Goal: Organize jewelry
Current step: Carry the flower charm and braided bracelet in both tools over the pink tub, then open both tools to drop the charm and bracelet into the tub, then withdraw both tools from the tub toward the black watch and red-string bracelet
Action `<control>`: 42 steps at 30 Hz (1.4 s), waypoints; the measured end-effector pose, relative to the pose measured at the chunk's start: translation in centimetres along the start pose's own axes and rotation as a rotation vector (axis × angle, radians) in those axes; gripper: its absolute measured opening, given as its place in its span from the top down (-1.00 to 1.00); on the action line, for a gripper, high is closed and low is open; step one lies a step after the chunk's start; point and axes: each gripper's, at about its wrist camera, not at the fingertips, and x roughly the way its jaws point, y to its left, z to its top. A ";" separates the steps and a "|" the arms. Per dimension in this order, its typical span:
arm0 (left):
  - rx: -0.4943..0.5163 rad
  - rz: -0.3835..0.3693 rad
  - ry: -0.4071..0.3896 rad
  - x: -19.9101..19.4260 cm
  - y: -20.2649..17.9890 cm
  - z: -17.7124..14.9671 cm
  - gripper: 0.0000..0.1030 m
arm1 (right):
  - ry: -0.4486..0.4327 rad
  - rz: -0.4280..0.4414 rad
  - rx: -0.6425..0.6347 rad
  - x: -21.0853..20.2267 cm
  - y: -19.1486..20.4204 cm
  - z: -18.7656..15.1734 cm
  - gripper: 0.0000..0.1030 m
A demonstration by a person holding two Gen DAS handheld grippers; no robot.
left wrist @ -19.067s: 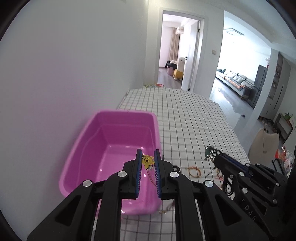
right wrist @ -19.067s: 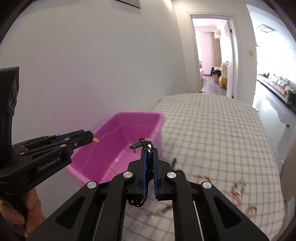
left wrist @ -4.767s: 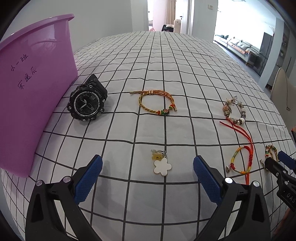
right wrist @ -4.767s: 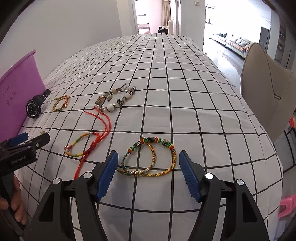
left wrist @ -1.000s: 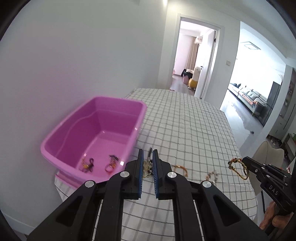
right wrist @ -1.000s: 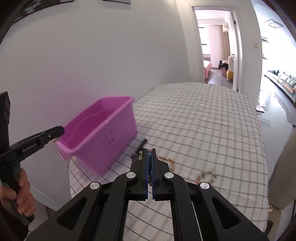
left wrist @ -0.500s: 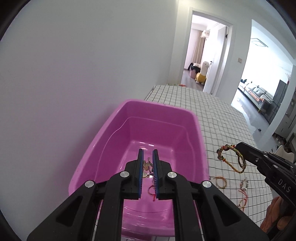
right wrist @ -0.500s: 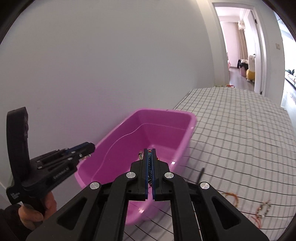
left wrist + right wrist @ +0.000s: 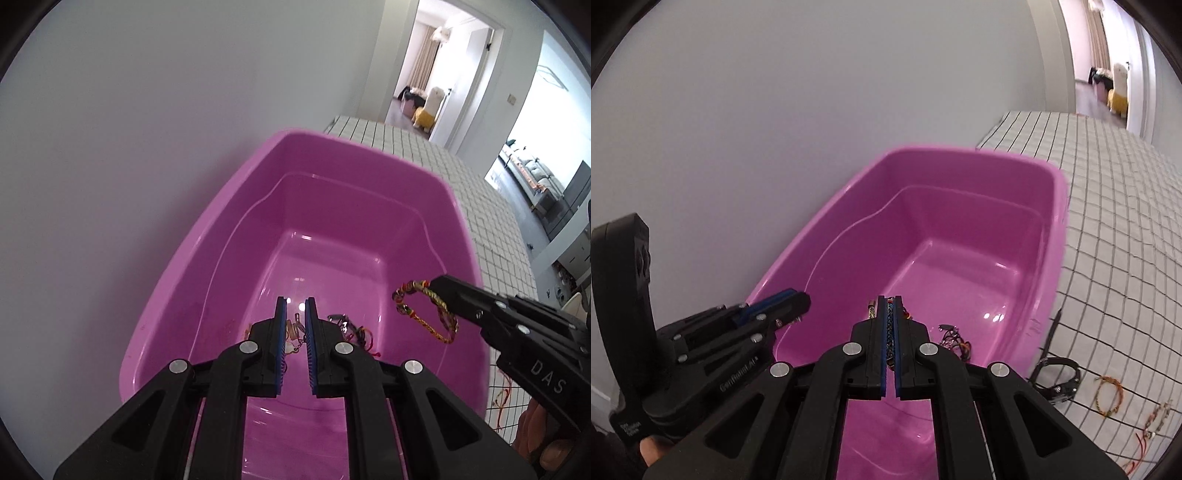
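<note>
Both my grippers hang over the pink tub (image 9: 236, 206), each pinching a small piece of jewelry.

The checked tablecloth (image 9: 1126, 206), white with thin black lines, is the widest thing here, running toward the doorway beside a plain pale wall (image 9: 147, 110). On it sits the tub, smooth glossy plastic, a rounded rectangle with a stepped inner wall; a small tangle of cords and bracelets (image 9: 354, 332) lies on its floor. On the cloth just beside the tub lie a black watch (image 9: 1057, 376) and, further out, an orange cord bracelet (image 9: 1110, 398). My right gripper (image 9: 890, 321), blue ribbed pads pressed together, clamps a braided multicoloured bracelet (image 9: 424, 314) that dangles as a loop above the tub's interior. My left gripper (image 9: 295, 328), nearly closed, nips a small pale charm (image 9: 293, 328) on a metal clasp, also above the tub.
</note>
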 end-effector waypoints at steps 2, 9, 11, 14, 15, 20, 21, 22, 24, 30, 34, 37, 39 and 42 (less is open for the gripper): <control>-0.002 0.019 0.034 1.0 0.1 -0.2 0.79 | 0.035 -0.012 0.012 1.3 -0.6 0.2 0.94; -0.015 0.056 0.091 2.3 0.6 -0.7 -0.19 | 0.057 -0.045 0.025 2.5 -2.0 1.1 0.32; -0.034 0.071 0.057 1.4 1.0 -0.7 -0.76 | 0.019 -0.060 0.024 1.6 -2.0 1.3 0.14; -0.036 0.084 0.026 0.4 1.3 -0.6 -0.74 | -0.009 -0.077 0.018 0.0 -2.0 1.4 0.14; -0.036 0.092 0.031 0.2 1.3 -0.6 -0.74 | -0.014 -0.078 0.021 -0.4 -2.1 1.5 0.14; -0.066 0.104 0.053 -0.3 1.9 -0.9 -0.75 | -0.014 -0.063 0.044 -0.5 -2.4 0.9 0.01; -0.069 0.099 0.054 -0.4 1.9 -1.0 -0.77 | -0.008 -0.062 0.043 -0.4 -2.4 0.7 0.01; -0.069 0.096 0.055 -0.6 1.9 -1.1 -0.78 | -0.002 -0.063 0.041 -0.4 -2.6 0.5 0.01; -0.067 0.086 0.059 -0.7 1.7 -1.2 -0.82 | 0.006 -0.063 0.039 -0.2 -2.4 0.3 -0.01; -0.060 0.074 0.056 -1.2 1.2 -1.5 -0.84 | -0.011 -0.057 0.062 -1.6 -2.2 -0.7 -0.10; -0.058 0.048 0.060 -1.7 0.7 -1.8 -0.85 | -0.028 -0.055 0.091 -2.7 -2.4 -1.3 -0.18; -0.043 0.033 0.064 -1.9 0.1 -2.0 -0.85 | -0.040 -0.060 0.103 -3.6 -2.5 -1.6 -0.18; -0.029 0.033 0.058 -2.2 -0.3 -2.2 -0.85 | -0.057 -0.065 0.113 -4.4 -2.6 -1.8 -0.18; -0.015 0.016 0.045 -2.9 -0.8 -2.3 -0.85 | -0.078 -0.074 0.135 -5.6 -2.8 -2.4 -0.18</control>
